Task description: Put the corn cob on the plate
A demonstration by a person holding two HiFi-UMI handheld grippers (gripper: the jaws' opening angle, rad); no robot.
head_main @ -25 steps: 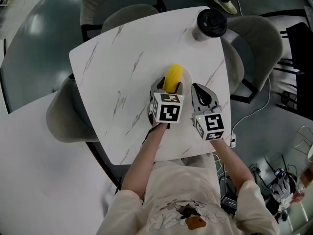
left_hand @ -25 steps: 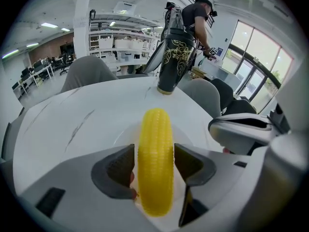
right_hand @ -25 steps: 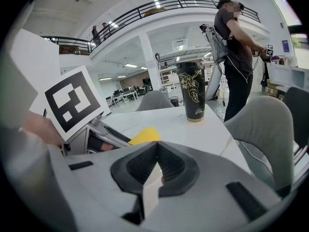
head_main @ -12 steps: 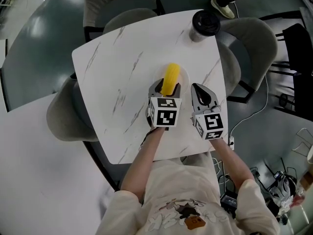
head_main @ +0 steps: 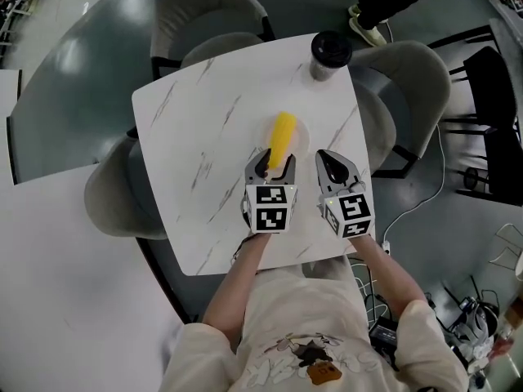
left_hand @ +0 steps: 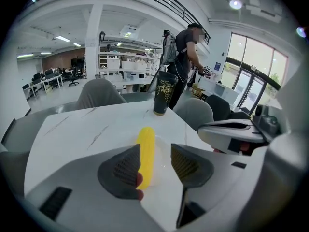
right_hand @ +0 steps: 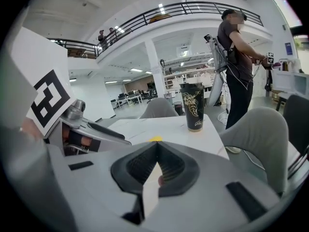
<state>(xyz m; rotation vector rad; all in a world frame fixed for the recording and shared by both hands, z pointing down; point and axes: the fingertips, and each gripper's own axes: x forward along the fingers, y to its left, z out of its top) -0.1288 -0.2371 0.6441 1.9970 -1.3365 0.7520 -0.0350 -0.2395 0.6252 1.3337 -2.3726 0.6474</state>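
Note:
The yellow corn cob [head_main: 282,140] lies on a pale round plate [head_main: 303,140] near the middle of the white marble table [head_main: 196,145]. My left gripper [head_main: 274,161] hovers just short of the cob's near end. Its jaws have just been closing a little but stand open with nothing gripped. In the left gripper view the corn cob [left_hand: 146,148] rests on the plate [left_hand: 164,143] below and beyond the left gripper [left_hand: 155,154], running past its left pad. My right gripper [head_main: 326,158] is shut and empty beside the plate. The right gripper [right_hand: 157,164] hides all but the tip of the corn cob [right_hand: 155,139].
A tall black tumbler [head_main: 329,52] stands at the table's far corner. Grey chairs [head_main: 409,88] surround the table. A person [left_hand: 186,52] stands beyond the tumbler. Another white table [head_main: 57,292] lies at the left.
Both grippers have risen and drawn back toward me. The left jaws, which flanked the cob's near end, are now clear of it. The cob stays on the plate.

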